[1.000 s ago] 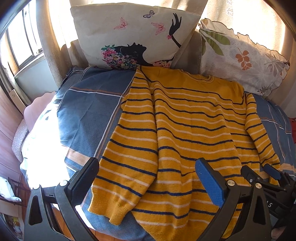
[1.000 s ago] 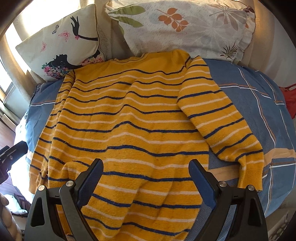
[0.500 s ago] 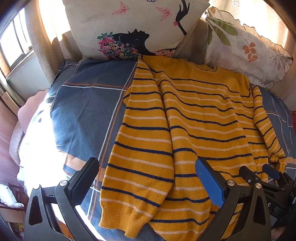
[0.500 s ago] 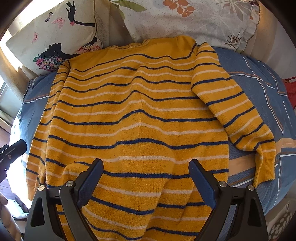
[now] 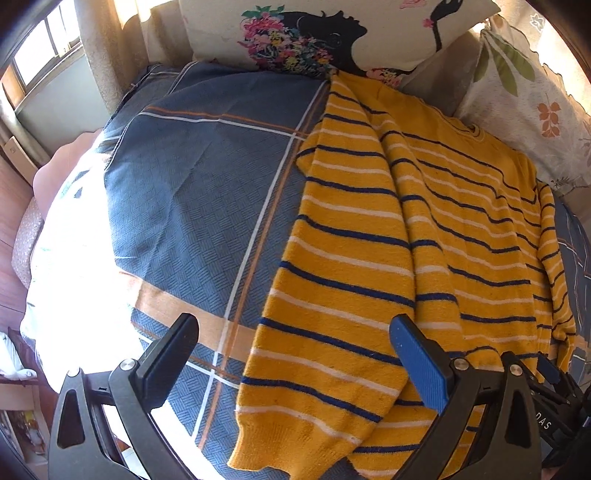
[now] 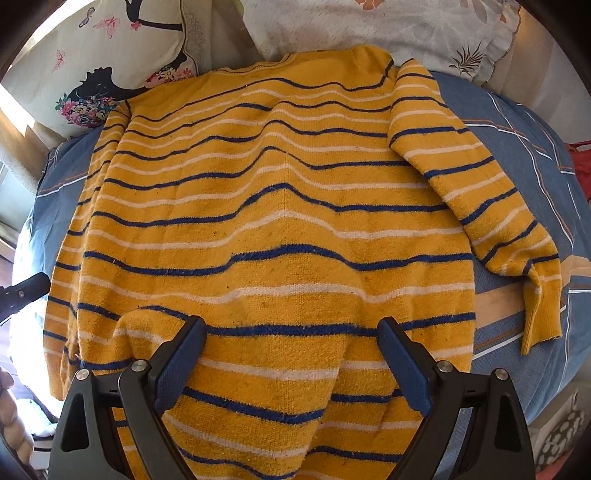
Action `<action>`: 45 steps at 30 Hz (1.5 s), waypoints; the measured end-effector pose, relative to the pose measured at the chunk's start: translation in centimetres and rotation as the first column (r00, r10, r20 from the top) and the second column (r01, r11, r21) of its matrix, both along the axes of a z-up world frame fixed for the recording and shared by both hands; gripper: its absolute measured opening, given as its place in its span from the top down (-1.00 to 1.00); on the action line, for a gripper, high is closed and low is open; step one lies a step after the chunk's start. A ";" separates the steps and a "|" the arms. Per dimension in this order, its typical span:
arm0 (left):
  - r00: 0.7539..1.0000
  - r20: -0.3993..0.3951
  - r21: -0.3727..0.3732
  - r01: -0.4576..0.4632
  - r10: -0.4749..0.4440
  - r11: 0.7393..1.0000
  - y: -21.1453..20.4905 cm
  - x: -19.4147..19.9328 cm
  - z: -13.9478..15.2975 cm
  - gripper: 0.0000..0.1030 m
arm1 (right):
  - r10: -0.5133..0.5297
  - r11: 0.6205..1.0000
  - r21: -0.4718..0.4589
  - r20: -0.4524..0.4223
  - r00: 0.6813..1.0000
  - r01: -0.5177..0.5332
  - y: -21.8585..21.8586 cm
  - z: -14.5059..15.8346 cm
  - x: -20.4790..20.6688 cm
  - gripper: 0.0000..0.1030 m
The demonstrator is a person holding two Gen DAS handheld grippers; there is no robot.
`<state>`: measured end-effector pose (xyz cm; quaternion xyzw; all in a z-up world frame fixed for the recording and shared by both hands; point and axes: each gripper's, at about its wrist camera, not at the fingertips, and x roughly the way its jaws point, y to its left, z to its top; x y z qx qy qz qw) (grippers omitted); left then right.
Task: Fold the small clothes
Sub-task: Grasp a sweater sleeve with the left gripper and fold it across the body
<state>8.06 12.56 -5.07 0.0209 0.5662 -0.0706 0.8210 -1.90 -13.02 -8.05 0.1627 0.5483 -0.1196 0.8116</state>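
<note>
Two pillows (image 6: 110, 66) behind striped sweater (image 6: 280, 221) on blue bedspread (image 5: 207, 206), each hand-held gripper (image 5: 295, 365) (image 6: 291, 365) spread wide, empty

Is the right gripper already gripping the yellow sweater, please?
No, the right gripper is wide open above the sweater, nothing pinched between its fingers.

A blue plaid bedspread (image 5: 207, 192) with white and orange lines covers the bed. At its far edge a cream pillow printed with a black silhouette and flowers (image 5: 332, 33) leans upright, and just right of it stands a white pillow with a leaf pattern (image 5: 524, 110). A window (image 5: 40, 55) shows far left.
</note>
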 end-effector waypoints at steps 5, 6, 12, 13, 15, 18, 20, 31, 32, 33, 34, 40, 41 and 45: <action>1.000 0.001 0.014 -0.028 0.028 1.000 3.6 1.1 -1.0 -0.93 | 0.009 1.000 -0.006 -0.009 1.000 -0.009 0.3 -0.2 0.1 -0.86; 1.000 -0.018 0.009 -0.020 0.020 1.000 4.2 1.2 -1.4 -0.83 | 0.008 1.000 -0.005 -0.012 1.000 -0.008 0.3 -0.2 0.1 -0.86; 0.994 -0.088 -0.100 0.056 -0.065 0.993 4.7 0.3 -3.0 -0.67 | 0.017 1.000 -0.007 -0.023 1.000 -0.018 0.7 -0.4 0.9 -0.86; 0.993 -0.084 -0.112 0.070 -0.080 0.991 4.3 0.0 -2.9 -0.67 | 0.022 1.000 -0.008 -0.022 1.000 -0.022 0.8 -0.4 1.0 -0.86; 0.991 -0.089 -0.151 0.091 -0.105 0.984 3.5 -0.5 -3.0 -0.67 | 0.029 1.000 -0.011 -0.023 0.999 -0.029 1.1 -0.4 1.3 -0.86; 0.984 -0.142 -0.211 0.077 -0.108 0.974 2.5 -0.7 -4.0 -0.43 | 0.032 0.999 -0.010 -0.027 0.999 -0.032 1.2 -0.5 1.6 -0.86; 0.986 -0.107 -0.188 0.103 -0.125 0.977 1.8 -1.1 -3.6 0.43 | 0.029 1.000 -0.009 -0.029 0.999 -0.029 1.2 -0.6 1.8 -0.86; 0.969 -0.024 -0.129 -0.245 0.244 0.961 16.4 3.7 0.9 0.94 | 0.023 0.999 -0.027 -0.026 0.999 -0.023 0.4 -0.3 2.4 -0.86; 0.961 0.008 -0.090 -0.274 0.276 0.958 18.1 4.4 1.6 0.94 | 0.048 0.999 -0.023 -0.038 0.998 -0.049 0.5 -0.4 2.4 -0.86; 0.954 0.046 -0.054 -0.294 0.296 0.954 19.7 5.0 2.4 0.94 | 0.057 0.998 -0.021 -0.040 0.998 -0.058 0.6 -0.5 2.5 -0.86; 0.946 0.083 -0.018 -0.312 0.312 0.950 21.0 5.8 3.0 0.94 | 0.064 0.998 -0.020 -0.042 0.997 -0.065 0.6 -0.6 2.4 -0.86; 0.920 0.141 0.083 -0.379 0.366 0.922 25.0 11.1 3.2 0.91 | 0.090 0.995 -0.030 -0.053 0.995 -0.092 1.2 -0.8 3.2 -0.86; 0.921 0.138 0.084 -0.377 0.364 0.922 24.7 11.6 3.1 0.90 | 0.090 0.995 -0.030 -0.050 0.995 -0.091 1.2 -0.8 3.1 -0.86; 0.932 0.163 0.034 -0.333 0.324 0.942 22.2 11.4 3.5 0.79 | 0.065 0.997 -0.048 -0.023 0.998 -0.066 0.4 -0.1 2.1 -0.86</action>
